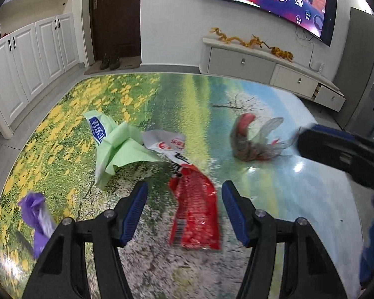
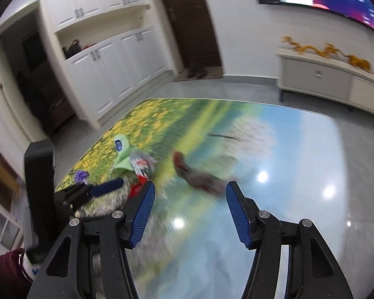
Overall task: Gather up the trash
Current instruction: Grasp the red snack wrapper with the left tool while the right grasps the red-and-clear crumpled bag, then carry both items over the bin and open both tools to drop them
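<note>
Left gripper (image 1: 184, 194) jaws apart, straddling the red wrapper (image 1: 195, 214) flat on the table (image 1: 299, 199). Right gripper (image 2: 189, 199) jaws apart, empty, near the grey-red bag (image 2: 204, 178). Green wrapper (image 1: 117, 147) far left, purple scrap (image 1: 36, 214) near left. Risk: pads skid on the flat foil, miss pinch.

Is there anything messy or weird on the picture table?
Yes. Crumpled trash is scattered on it: a green wrapper, a red packet, a purple scrap and a greyish bag. Both tongs are open, holding nothing.
</note>
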`<state>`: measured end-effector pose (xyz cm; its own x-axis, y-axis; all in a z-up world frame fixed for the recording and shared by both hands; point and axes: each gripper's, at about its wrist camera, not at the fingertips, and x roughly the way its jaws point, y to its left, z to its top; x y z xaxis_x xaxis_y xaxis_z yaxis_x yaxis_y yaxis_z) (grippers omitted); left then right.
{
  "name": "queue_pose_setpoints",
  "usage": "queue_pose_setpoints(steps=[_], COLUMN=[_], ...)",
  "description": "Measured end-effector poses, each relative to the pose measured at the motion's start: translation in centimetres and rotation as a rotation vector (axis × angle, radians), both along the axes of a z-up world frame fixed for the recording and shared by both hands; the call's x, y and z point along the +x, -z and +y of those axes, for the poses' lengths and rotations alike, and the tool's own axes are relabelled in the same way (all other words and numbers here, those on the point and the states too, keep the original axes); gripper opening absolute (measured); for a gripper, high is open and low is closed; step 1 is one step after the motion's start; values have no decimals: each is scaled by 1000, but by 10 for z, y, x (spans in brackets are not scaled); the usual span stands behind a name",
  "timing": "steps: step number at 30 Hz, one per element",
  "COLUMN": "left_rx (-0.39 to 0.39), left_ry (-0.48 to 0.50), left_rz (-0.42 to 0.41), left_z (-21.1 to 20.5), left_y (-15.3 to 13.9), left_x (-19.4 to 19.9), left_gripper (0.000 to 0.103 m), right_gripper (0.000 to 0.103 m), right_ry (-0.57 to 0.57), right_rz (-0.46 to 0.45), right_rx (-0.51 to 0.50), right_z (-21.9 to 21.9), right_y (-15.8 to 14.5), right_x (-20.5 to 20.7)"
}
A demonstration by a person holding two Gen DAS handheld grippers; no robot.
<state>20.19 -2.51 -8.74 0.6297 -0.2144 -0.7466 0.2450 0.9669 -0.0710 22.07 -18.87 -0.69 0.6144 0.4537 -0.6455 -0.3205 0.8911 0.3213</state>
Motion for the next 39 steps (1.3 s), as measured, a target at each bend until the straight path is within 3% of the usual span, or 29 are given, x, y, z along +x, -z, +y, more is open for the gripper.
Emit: queue_pose_setpoints(steps=[6, 10, 13, 16, 22, 32, 39], left_rx=[-28, -24, -6, -13, -79, -131, -163], left_ry=[22, 53, 75, 100, 114, 152, 174], left_rz=[31, 46, 42, 43, 57, 73, 53], left_z=[4, 0, -6, -10, -6, -6, -16], left_y=[4, 7, 6, 6, 2, -8, -26], left_x=[9, 11, 8, 2, -23, -84, -121], left_gripper=[59, 44, 36, 31, 18, 16, 15], right_gripper=[58, 57, 36, 24, 19, 19, 19], right_ry=[-35, -33, -24, -17, -14, -6, 40], right_rz=[45, 73, 74, 87, 92, 78, 34], right_rx=[-46, -85, -124, -117, -82, -10, 37], right_z=[22, 22, 17, 12, 3, -4, -34], right_y=[31, 46, 49, 48, 37, 19, 1], right_x=[40, 47, 41, 34, -8, -88, -140])
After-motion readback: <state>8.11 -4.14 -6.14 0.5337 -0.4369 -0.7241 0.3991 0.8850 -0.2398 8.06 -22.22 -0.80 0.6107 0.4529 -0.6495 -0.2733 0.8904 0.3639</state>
